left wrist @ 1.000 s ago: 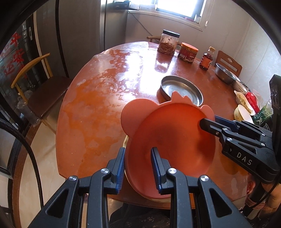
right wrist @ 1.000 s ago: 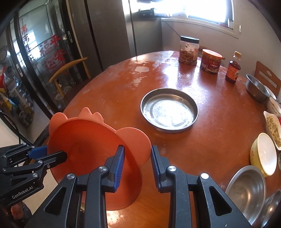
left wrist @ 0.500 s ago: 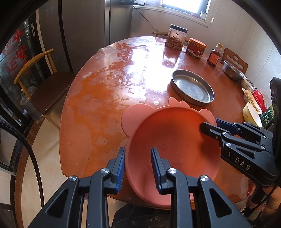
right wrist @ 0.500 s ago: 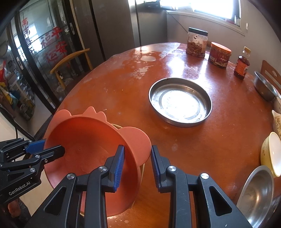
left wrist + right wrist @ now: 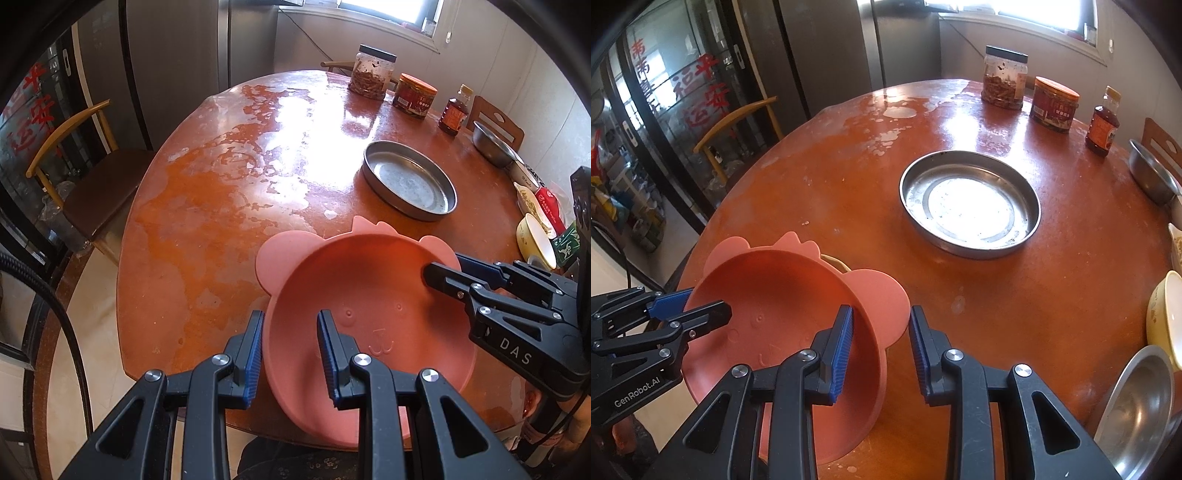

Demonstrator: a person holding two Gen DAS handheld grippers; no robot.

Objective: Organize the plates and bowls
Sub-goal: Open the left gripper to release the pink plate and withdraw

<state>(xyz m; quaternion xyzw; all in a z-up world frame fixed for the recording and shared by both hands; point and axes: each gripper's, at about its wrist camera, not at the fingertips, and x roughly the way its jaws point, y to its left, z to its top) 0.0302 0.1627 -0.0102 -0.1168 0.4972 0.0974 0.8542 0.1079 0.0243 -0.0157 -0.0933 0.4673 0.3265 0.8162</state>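
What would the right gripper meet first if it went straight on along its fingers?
Probably the ear-shaped rim of the pink animal-shaped silicone plate, already between the right gripper fingers; beyond it, the round wooden table.

Beneath the pink bowl (image 5: 783, 325) a thin pale rim (image 5: 834, 260) shows in the right wrist view; what it belongs to is hidden. The bowl's near edge is covered by the right tool (image 5: 881, 347) and, in the left wrist view, by the left tool (image 5: 290, 354). Whether the bowl touches the bench (image 5: 221, 206) cannot be told. The steel bowl (image 5: 1137, 410) at lower right is cut off by the frame. Jar labels (image 5: 1052, 109) are too small to read. The packets (image 5: 550, 210) at the right edge are partly hidden.
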